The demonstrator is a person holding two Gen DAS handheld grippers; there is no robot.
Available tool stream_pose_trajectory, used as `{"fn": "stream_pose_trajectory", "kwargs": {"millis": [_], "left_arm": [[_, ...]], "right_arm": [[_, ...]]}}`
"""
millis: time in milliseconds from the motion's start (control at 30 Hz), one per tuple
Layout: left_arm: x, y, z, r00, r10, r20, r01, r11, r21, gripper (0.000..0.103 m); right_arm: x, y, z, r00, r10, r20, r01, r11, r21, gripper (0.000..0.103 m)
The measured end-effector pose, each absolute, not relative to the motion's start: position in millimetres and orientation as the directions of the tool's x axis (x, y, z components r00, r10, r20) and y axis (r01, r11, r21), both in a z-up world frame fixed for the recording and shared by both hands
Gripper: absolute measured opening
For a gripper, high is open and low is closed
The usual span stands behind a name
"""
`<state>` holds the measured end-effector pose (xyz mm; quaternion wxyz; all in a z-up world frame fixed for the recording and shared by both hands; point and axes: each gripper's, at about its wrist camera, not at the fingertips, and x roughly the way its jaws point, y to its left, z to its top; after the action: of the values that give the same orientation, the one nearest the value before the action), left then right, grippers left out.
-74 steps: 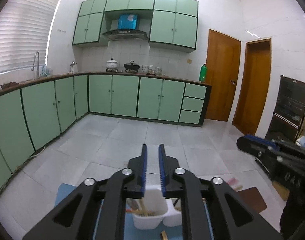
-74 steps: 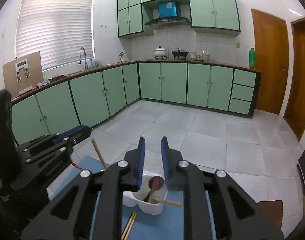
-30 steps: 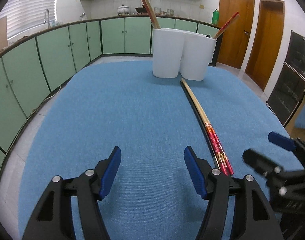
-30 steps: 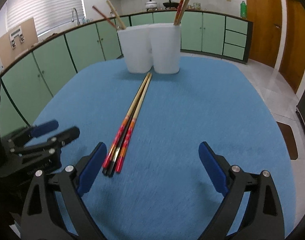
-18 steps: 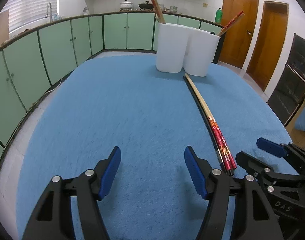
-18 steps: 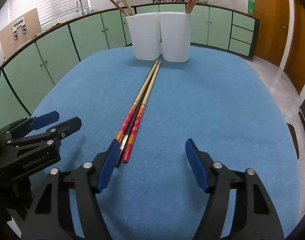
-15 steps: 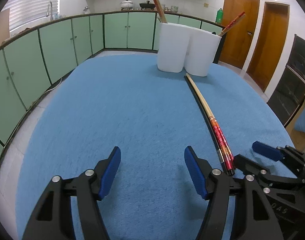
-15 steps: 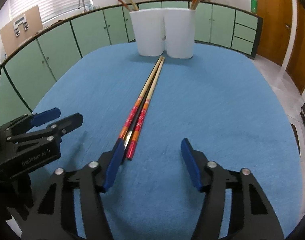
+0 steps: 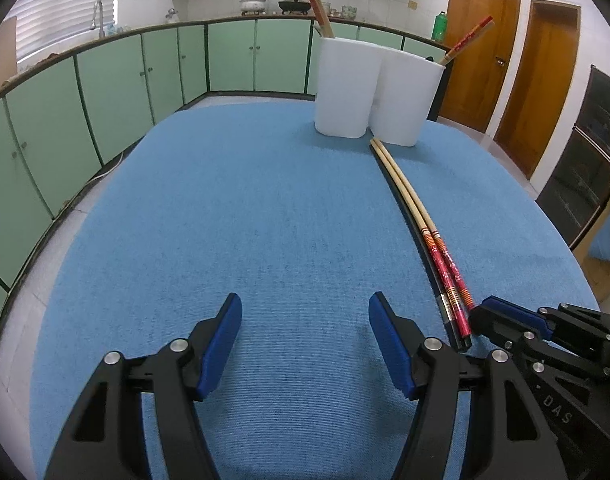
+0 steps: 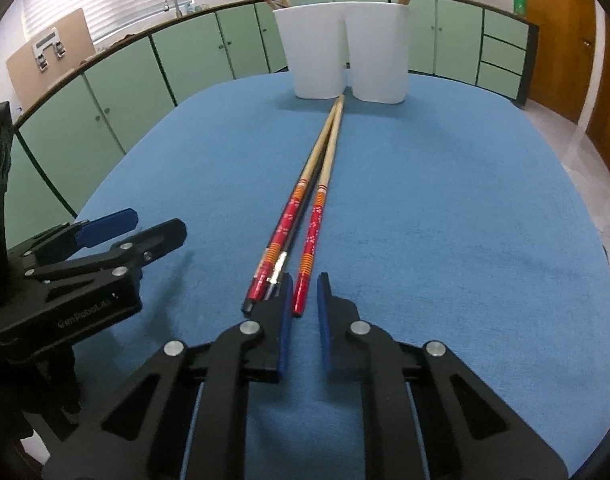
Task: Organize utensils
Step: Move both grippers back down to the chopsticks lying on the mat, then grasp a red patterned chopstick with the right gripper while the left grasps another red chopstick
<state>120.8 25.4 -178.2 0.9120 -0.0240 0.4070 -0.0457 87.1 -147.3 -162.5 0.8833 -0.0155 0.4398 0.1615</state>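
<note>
Right gripper (image 10: 303, 294): its blue-padded jaws have just been closing and now stand narrow around the red butt end of one chopstick (image 10: 310, 246), the rightmost of the group on the table. Whether the pads actually press on it cannot be told from the right wrist view, since a thin gap seems to remain on the right side.

Left gripper (image 9: 305, 344): jaws spread wide, nothing between them, poised low over bare blue cloth (image 9: 245, 208) to the left of the chopsticks.

Just left of the gripped stick lie a second red-handled chopstick (image 10: 283, 236) and a dark one with a silver band (image 10: 280, 266); these two touch along their length. All three run away from the grippers, their pale tips ending just in front of the white two-compartment holder (image 10: 341, 52) at the table's far side.

The holder stands upright; more chopsticks lean out of each compartment.

Behind the table: green cabinets (image 9: 153, 64) under a curved counter, and wooden doors (image 9: 481, 48) at right.
</note>
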Motion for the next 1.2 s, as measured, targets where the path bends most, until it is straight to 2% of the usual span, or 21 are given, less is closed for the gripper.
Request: {"fn": "stream_pose_trajectory", "kwargs": {"millis": [133,200,233,300,567,800,1200], "left_arm": [[120.7,24.2,-178.7,0.664,-0.097,-0.741,0.066,0.995,-0.071,0.065],[120.3,23.5,-178.4,0.665,-0.096,-0.741,0.068,0.995,-0.067,0.065],[120.1,23.0,-178.1,0.665,-0.095,-0.740,0.070,0.995,-0.065,0.065],[119.3,20.8,-177.3,0.668,-0.094,-0.739,0.075,0.995,-0.059,0.065],[115.4,3.4,-173.7,0.670,-0.129,-0.731,0.116,0.991,-0.069,0.065],[112.7,-25.1,-174.0,0.652,-0.189,-0.734,0.179,0.979,-0.093,0.065],[118.9,-18.6,-182.8,0.616,-0.133,-0.777,0.138,0.989,-0.061,0.065]], "right_arm": [[87.0,-142.5,-163.8,0.558,0.267,-0.785,-0.313,0.945,0.099,0.016],[88.0,-143.3,-164.0,0.557,0.271,-0.785,-0.306,0.946,0.109,0.012],[89.3,-145.9,-164.1,0.557,0.272,-0.785,-0.295,0.948,0.119,0.007],[90.8,-152.5,-163.8,0.558,0.281,-0.781,-0.278,0.950,0.143,0.006],[90.1,-185.5,-162.1,0.594,0.229,-0.771,-0.184,0.972,0.147,0.005],[94.1,-194.4,-162.3,0.591,0.251,-0.767,-0.170,0.968,0.186,0.005],[92.5,-192.6,-162.0,0.587,0.254,-0.768,-0.175,0.967,0.186,0.005]]}}
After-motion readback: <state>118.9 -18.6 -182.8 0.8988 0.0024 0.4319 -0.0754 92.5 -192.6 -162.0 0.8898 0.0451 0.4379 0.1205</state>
